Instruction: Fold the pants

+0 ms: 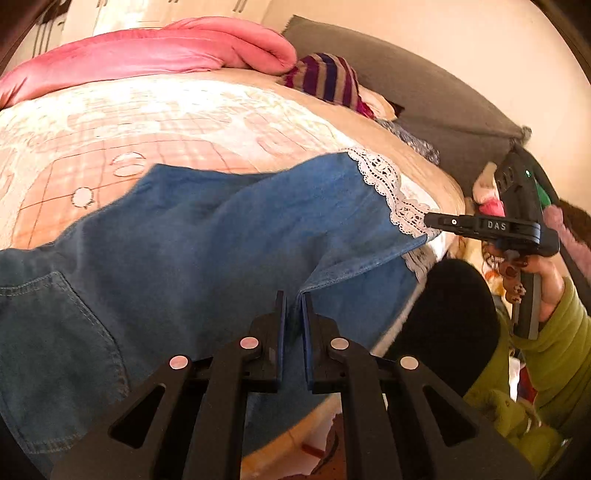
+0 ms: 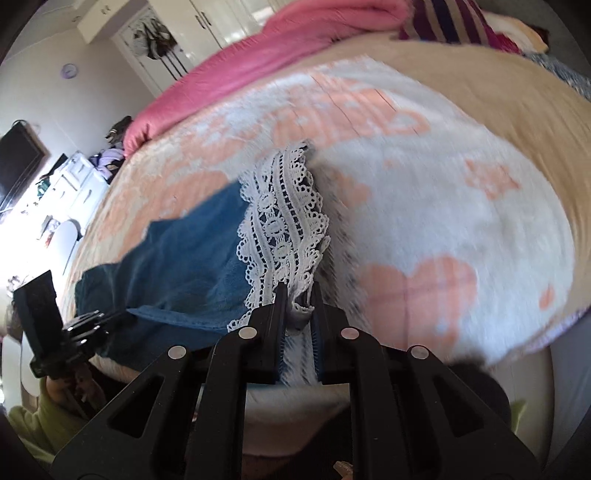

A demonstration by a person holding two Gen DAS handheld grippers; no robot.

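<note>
Blue denim pants (image 1: 192, 243) with a white lace hem (image 1: 391, 188) lie spread across the bed. My left gripper (image 1: 294, 295) is shut on the near edge of a pant leg. My right gripper (image 2: 298, 288) is shut on the lace hem (image 2: 284, 218) at the leg's end, with denim (image 2: 184, 258) stretching off to the left. The right gripper also shows in the left wrist view (image 1: 436, 220), at the hem by the bed's right edge. The left gripper shows in the right wrist view (image 2: 110, 317), at the pants' left edge.
The bed has a peach and white patterned cover (image 1: 166, 122). A pink quilt (image 1: 166, 51) and a striped cloth (image 1: 325, 74) lie at its far side. A grey headboard (image 1: 424, 92) stands to the right. Wardrobes (image 2: 192, 33) and a cluttered dresser (image 2: 74, 177) stand beyond the bed.
</note>
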